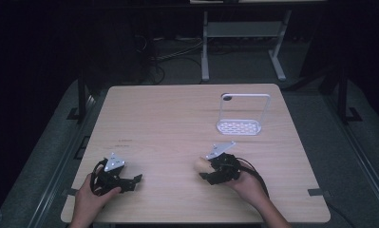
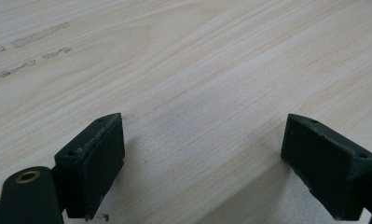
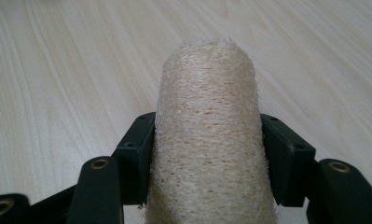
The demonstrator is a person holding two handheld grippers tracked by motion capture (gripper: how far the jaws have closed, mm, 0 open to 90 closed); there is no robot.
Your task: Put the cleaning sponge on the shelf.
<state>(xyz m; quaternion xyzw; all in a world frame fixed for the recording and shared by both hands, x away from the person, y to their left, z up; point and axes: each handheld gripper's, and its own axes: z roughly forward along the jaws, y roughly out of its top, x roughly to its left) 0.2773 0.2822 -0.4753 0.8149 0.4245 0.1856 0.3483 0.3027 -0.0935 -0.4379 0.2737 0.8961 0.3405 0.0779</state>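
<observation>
Black grippers, brass-ringed screw holes, grey triangular plates, trailing black cables

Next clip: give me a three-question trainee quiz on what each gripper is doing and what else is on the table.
1. True or false: the left gripper is holding something.
2. What is clamped in the right gripper?
A. a metal rack
B. a loofah roll
C. a cable
3. Fill in: the white wire rack stands on the wooden table, on its ____ half, beyond the right gripper.

Key:
1. False; its jaws stand open over bare wood.
2. B; the fibrous beige loofah roll sits between both pads.
3. Far.
</observation>
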